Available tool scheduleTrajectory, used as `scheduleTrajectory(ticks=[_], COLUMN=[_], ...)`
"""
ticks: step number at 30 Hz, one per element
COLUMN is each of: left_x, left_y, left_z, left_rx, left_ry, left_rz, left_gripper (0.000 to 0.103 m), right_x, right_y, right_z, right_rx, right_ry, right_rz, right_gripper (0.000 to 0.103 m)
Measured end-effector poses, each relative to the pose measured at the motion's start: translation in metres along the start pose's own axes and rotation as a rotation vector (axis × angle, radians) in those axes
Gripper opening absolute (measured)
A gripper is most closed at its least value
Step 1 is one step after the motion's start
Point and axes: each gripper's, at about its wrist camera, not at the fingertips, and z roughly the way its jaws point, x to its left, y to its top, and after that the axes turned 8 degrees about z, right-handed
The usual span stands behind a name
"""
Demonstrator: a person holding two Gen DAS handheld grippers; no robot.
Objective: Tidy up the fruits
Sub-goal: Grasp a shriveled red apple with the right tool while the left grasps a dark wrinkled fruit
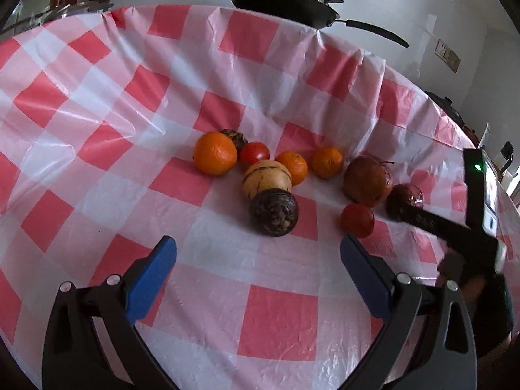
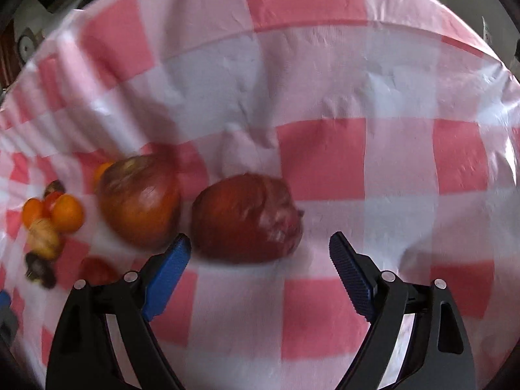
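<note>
Right gripper [image 2: 260, 250], jaws spread wide and empty, hovers at lower centre just short of a wrinkled red fruit [image 2: 247, 217] (round, likely to roll) which a clumsy pad could nudge into the neighbouring apple [image 2: 139, 201].

left tool [image 1: 258, 252]: jaws wide, empty | dark wrinkled fruit [image 1: 273, 212] just ahead | checkered cloth [image 1: 97, 104]
</note>
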Motion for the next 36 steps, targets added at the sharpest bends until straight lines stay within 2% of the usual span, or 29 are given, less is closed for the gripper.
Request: scheduleTrajectory(ticks=[2,3,5,6,8,10,12,13,18,23,30,33,34,36], left_x=[0.002,0.002,0.001,0.001,0.001,-0.002,-0.008,-0.011,-0.028,-0.029,-0.031,-0.035,-0.035,-0.034], left_y=[0.0,0.0,0.0,0.0,0.002,0.006,0.013,0.015,0.021,0.024,0.027,0.03,0.03,0.03], left_z=[0.002,0.003,0.003,0.002,0.004,0.009,0.016,0.02,0.041,0.058,0.066,0.068,0.067,0.064], left_rx=[0.007,0.011,0.012,0.011,0.014,0.027,0.037,0.045,0.1,0.16,0.177,0.174,0.168,0.159], left_ry=[-0.006,-0.008,-0.002,-0.001,0.016,0.063,0.125,0.13,0.146,0.157,0.187,0.195,0.186,0.162], left_rz=[-0.008,-0.01,-0.007,-0.007,-0.01,-0.009,0.012,0.026,0.079,0.077,0.095,0.099,0.099,0.085], left_gripper=[0.101,0.101,0.101,0.101,0.101,0.101,0.093,0.089,0.087,0.07,0.069,0.057,0.046,0.042], right_x=[-0.002,-0.002,-0.002,-0.002,-0.006,-0.012,-0.018,-0.019,-0.024,-0.024,-0.019,-0.014,-0.014,-0.011], right_y=[0.002,0.002,0.002,0.002,0.001,0.0,0.0,0.0,0.0,0.001,0.002,0.002,0.002,0.002], right_z=[0.008,0.009,0.008,0.007,0.006,0.006,0.006,0.006,0.007,0.008,0.009,0.011,0.011,0.012], right_rx=[0.033,0.042,0.036,0.033,0.032,0.032,0.035,0.036,0.038,0.037,0.038,0.04,0.043,0.043], right_ry=[0.015,0.03,0.058,0.066,0.075,0.086,0.101,0.104,0.111,0.105,0.095,0.088,0.088,0.084], right_rz=[0.005,0.001,-0.007,-0.009,0.004,0.025,0.042,0.043,0.05,0.045,0.035,0.027,0.025,0.019], right_gripper=[0.072,0.071,0.061,0.06,0.059,0.059,0.059,0.059,0.059,0.059,0.06,0.06,0.06,0.06])
